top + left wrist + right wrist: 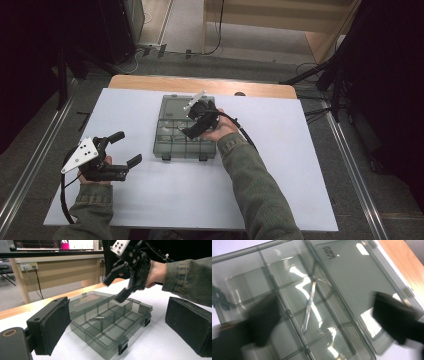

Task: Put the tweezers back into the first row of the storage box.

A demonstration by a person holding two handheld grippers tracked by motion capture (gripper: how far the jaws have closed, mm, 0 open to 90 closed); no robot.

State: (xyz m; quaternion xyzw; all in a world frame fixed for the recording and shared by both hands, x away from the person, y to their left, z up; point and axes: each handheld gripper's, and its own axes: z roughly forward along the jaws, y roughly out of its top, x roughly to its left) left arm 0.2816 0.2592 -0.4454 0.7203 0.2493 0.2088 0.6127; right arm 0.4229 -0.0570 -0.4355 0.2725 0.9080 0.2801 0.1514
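A white table (pixel 165 200) fills the high view, its wooden far edge (pixel 200 84) showing beyond the white surface and dark surroundings swallowing both upper corners. Near the middle of the far half sits a smoky clear compartment box (pixel 170 145) with two black latches on its near wall; its lid (pixel 175 106) lies open and flat behind it. Above the box, a person's olive sleeve (pixel 250 175) reaches in, and the right gripper (pixel 196 121) hangs just over the compartments, jaws spread wide with nothing between them. From the right gripper view those jaws are blurred dark shapes at either side, cut off at the frame's edges. Between them, lower down, a slim silver metal piece (pixel 309 306) lies slantwise inside the box, crossing a divider; reflections on the plastic make it hard to tell which compartment holds it, and its exact form is unclear. The left gripper view shows the same piece (pixel 97 318) resting in a middle compartment, below and apart from the right gripper. The left gripper (pixel 120 148) rests near the table's left side, well apart from the box, jaws wide and empty.
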